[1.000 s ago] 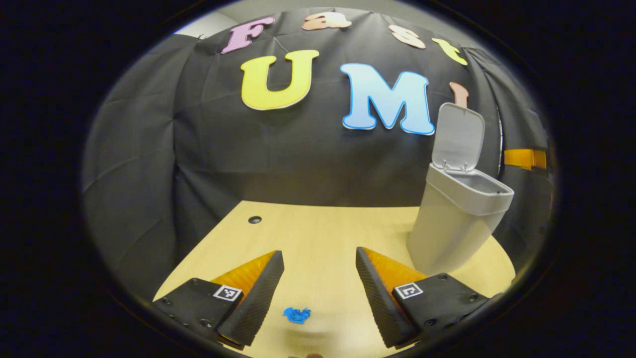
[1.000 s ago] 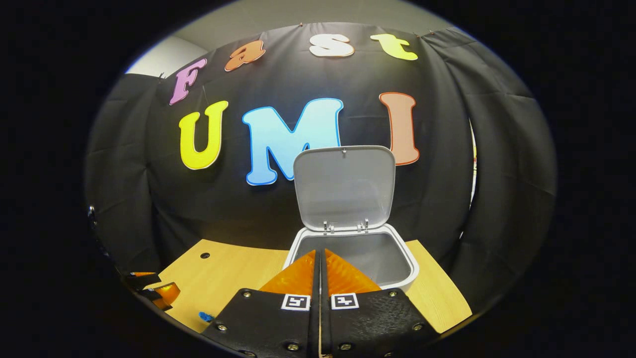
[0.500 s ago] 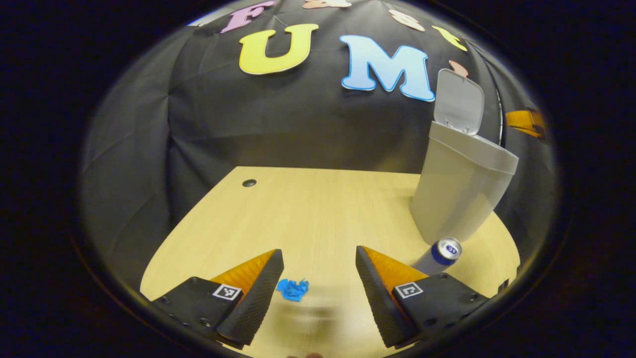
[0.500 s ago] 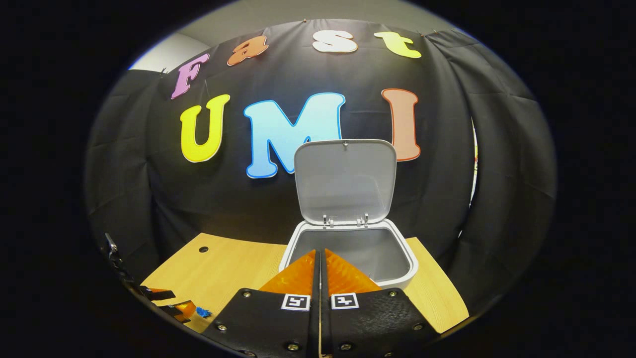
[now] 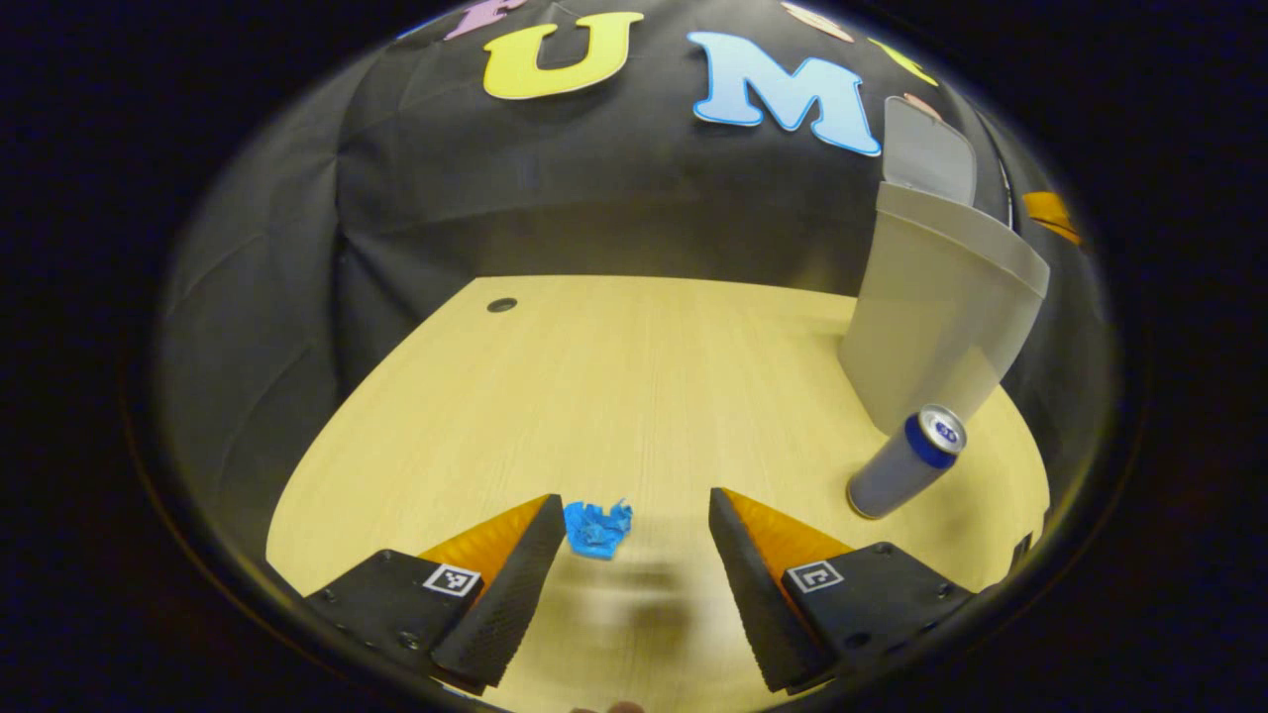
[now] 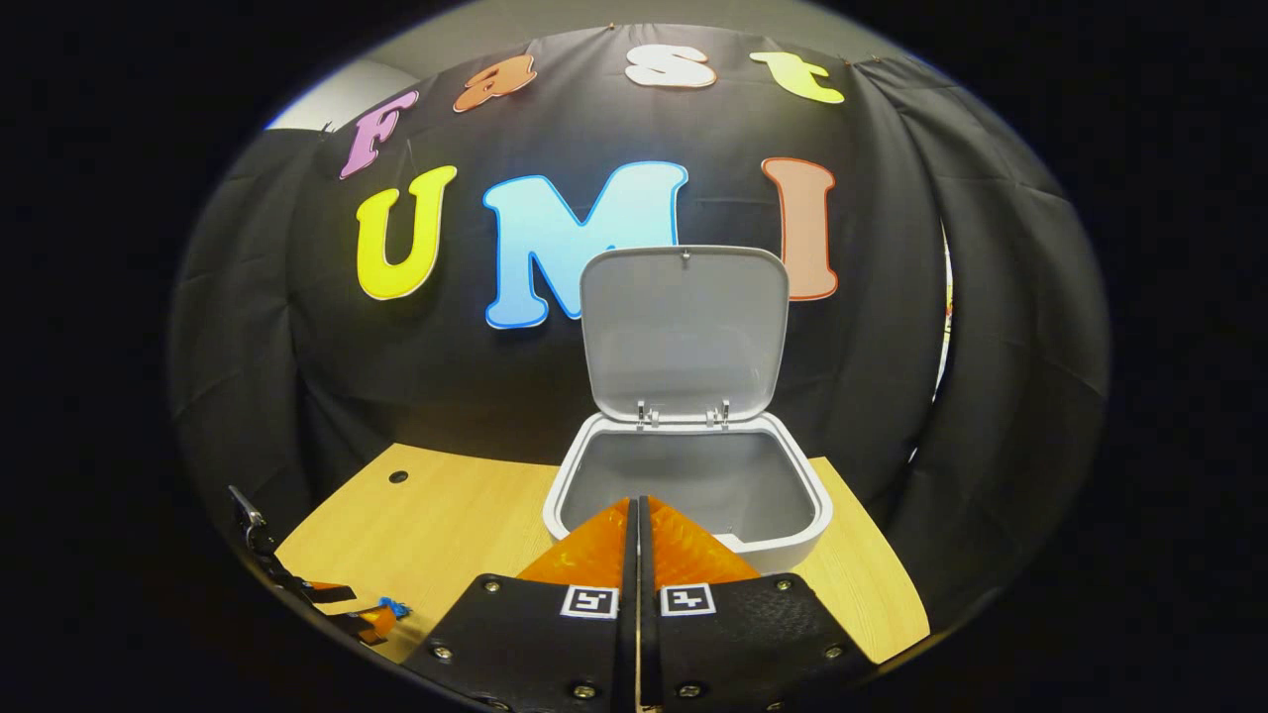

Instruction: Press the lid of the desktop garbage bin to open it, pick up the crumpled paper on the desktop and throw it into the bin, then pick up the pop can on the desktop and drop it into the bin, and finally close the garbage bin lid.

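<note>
In the left gripper view a small blue crumpled paper (image 5: 597, 528) lies on the wooden desktop (image 5: 614, 386), just off the tip of my left finger. My left gripper (image 5: 634, 515) stands open above it with nothing held. A silver pop can (image 5: 903, 463) with a blue top band stands upright at the right, in front of the grey bin (image 5: 936, 317). In the right gripper view the bin (image 6: 594, 465) stands open with its lid (image 6: 684, 332) upright. My right gripper (image 6: 637, 510) is shut and empty, just before the bin's near rim. The other gripper (image 6: 347, 612) and the paper (image 6: 394, 606) show at the lower left.
A dark cable hole (image 5: 501, 304) sits near the desk's far left corner. Black cloth walls close the desk at the back and both sides. The bin's inside looks empty in the right gripper view.
My left gripper has tilted down and moved forward, so the blue paper now lies near its fingertips and the can has come into view. The right gripper has barely moved.
</note>
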Demonstrator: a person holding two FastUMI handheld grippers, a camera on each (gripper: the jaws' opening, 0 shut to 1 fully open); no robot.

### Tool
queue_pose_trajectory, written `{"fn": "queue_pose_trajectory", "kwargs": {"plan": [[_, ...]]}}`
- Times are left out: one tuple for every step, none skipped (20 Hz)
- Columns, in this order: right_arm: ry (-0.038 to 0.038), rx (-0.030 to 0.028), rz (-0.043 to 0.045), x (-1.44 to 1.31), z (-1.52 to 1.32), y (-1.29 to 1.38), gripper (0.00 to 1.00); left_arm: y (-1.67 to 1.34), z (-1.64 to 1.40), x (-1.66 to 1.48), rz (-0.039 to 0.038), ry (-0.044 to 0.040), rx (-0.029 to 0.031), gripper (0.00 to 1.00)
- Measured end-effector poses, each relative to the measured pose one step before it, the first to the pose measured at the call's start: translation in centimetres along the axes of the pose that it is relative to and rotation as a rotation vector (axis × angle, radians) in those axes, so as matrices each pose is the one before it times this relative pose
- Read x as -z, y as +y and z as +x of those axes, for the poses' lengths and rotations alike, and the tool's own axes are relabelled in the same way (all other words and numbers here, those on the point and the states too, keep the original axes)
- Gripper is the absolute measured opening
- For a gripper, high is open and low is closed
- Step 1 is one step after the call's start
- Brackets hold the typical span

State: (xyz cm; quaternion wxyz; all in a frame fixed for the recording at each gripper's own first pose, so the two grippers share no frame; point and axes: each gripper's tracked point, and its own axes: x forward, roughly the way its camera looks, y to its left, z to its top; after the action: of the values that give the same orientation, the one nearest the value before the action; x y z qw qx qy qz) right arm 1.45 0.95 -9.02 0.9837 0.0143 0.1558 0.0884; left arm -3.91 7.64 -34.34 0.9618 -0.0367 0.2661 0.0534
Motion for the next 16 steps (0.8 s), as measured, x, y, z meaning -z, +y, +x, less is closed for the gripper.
{"fn": "queue_pose_trajectory", "kwargs": {"plan": [[0.00559, -0.00078, -0.00279, 0.130, 0.136, 0.028, 0.01, 0.203, 0.259, 0.377, -0.00406, 0.00878, -0.00287, 0.97], [0.00593, -0.00117, -0.00201, 0.092, 0.157, 0.033, 0.01, 0.407, 0.276, 0.352, -0.00154, 0.00627, -0.01261, 0.97], [0.00581, -0.00115, -0.00114, 0.287, 0.115, 0.080, 0.01, 0.376, 0.235, 0.304, -0.00555, 0.00804, -0.01093, 0.97], [0.00508, -0.00052, -0.00064, 0.238, 0.154, 0.038, 0.01, 0.339, 0.284, 0.244, -0.00838, 0.00484, -0.00687, 0.96], [0.00593, -0.00074, -0.00132, 0.141, 0.128, 0.052, 0.01, 0.402, 0.506, 0.170, -0.00561, 0.00564, -0.00561, 0.97], [0.00595, 0.00015, -0.00183, 0.208, 0.083, 0.040, 0.01, 0.364, 0.398, 0.357, -0.00229, 0.01190, -0.00651, 0.97], [0.00444, 0.00189, -0.00255, 0.019, 0.114, -0.072, 0.01, 0.198, 0.443, 0.218, -0.00142, 0.00814, -0.00478, 0.97], [0.00354, 0.00277, -0.00134, 0.128, 0.031, -0.002, 0.01, 0.241, 0.505, 0.031, -0.00170, 0.00589, -0.00164, 0.97], [0.00361, 0.00242, -0.00056, 0.034, 0.109, -0.084, 0.01, 0.312, 0.431, 0.297, -0.00120, 0.00872, -0.00256, 0.96], [0.00323, 0.00344, -0.00150, 0.093, 0.022, -0.036, 0.01, 0.119, 0.405, 0.209, 0.00103, 0.00800, 0.00270, 0.97], [0.00525, 0.00431, -0.00234, 0.102, 0.111, -0.148, 0.01, 0.052, 0.489, 0.096, 0.00193, 0.00934, 0.00527, 0.97], [0.00552, 0.00430, -0.00119, 0.187, 0.031, -0.138, 0.01, 0.041, 0.436, 0.113, 0.00263, 0.01074, 0.00265, 0.97], [0.00589, 0.00453, -0.00017, 0.098, 0.094, -0.105, 0.01, 0.007, 0.506, 0.098, 0.00250, 0.00583, 0.00411, 0.97], [0.00552, 0.00492, 0.00051, 0.150, 0.009, -0.125, 0.01, -0.019, 0.389, 0.101, 0.00215, 0.00896, 0.00322, 0.97], [0.00409, 0.00487, 0.00071, 0.065, 0.058, -0.108, 0.01, 0.183, 0.413, 0.312, 0.00575, 0.00765, -0.00099, 0.97], [0.00276, 0.00469, 0.00120, 0.091, 0.079, -0.128, 0.01, -0.035, 0.290, 0.129, 0.00423, 0.00484, 0.00112, 0.96]]}}
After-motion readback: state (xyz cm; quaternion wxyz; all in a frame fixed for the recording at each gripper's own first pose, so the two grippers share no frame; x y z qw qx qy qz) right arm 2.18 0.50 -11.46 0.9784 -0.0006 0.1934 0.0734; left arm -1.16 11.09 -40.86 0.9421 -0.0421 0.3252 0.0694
